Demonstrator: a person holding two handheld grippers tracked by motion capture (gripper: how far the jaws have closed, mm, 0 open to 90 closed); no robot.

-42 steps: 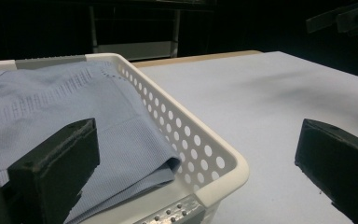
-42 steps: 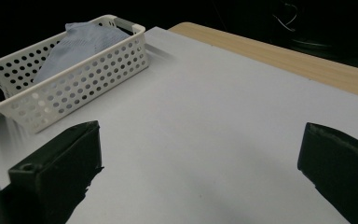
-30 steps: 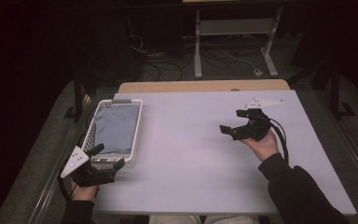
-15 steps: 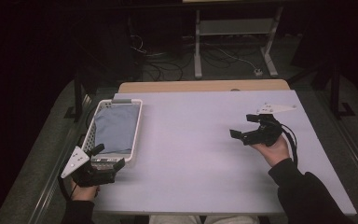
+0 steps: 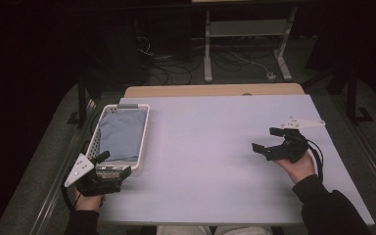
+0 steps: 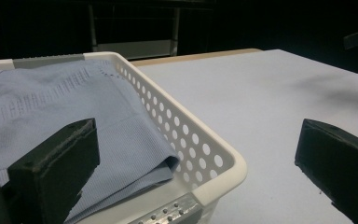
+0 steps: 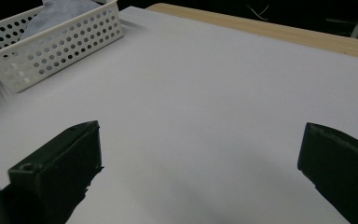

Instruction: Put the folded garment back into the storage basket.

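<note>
Folded blue-grey cloth lies inside a white perforated plastic basket on the left part of the pale lavender table top. The basket is a long rectangle, and its long axis runs from the person's edge of the table toward the far edge; the cloth lies along it and covers most of its floor. In the left gripper view the cloth's folded edge rests near the basket's rounded near corner. The left gripper sits at that near end of the basket, jaws wide apart and holding nothing. The right gripper hovers over bare table on the right side, well apart from the basket, pointing toward it, jaws also spread wide and empty.
</note>
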